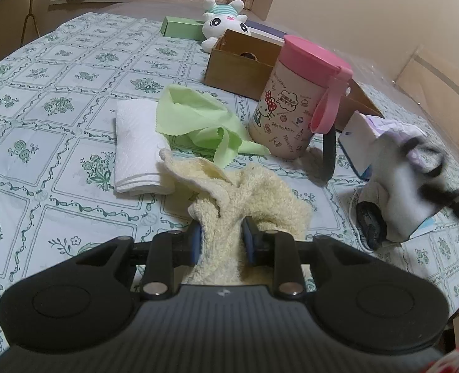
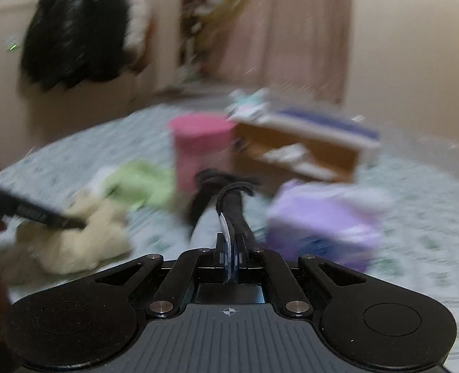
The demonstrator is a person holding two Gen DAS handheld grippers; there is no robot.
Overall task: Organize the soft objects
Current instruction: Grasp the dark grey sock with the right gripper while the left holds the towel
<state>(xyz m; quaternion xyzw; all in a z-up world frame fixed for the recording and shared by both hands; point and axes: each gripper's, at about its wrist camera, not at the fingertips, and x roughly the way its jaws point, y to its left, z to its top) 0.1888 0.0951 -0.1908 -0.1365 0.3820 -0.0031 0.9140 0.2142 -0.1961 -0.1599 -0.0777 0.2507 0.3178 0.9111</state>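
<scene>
My left gripper is shut on a cream terry towel that lies bunched on the patterned tablecloth. Beyond it lie a folded white cloth and a crumpled green cloth. A white plush toy lies at the far edge. My right gripper is shut on a black strap and shows blurred at the right of the left wrist view. The right wrist view is motion-blurred; the towel and green cloth show at its left.
A pink-lidded Hello Kitty cup stands right of the green cloth. An open cardboard box sits behind it and a green box farther back. A purple and white tissue pack sits at the right. A dark garment hangs on the wall.
</scene>
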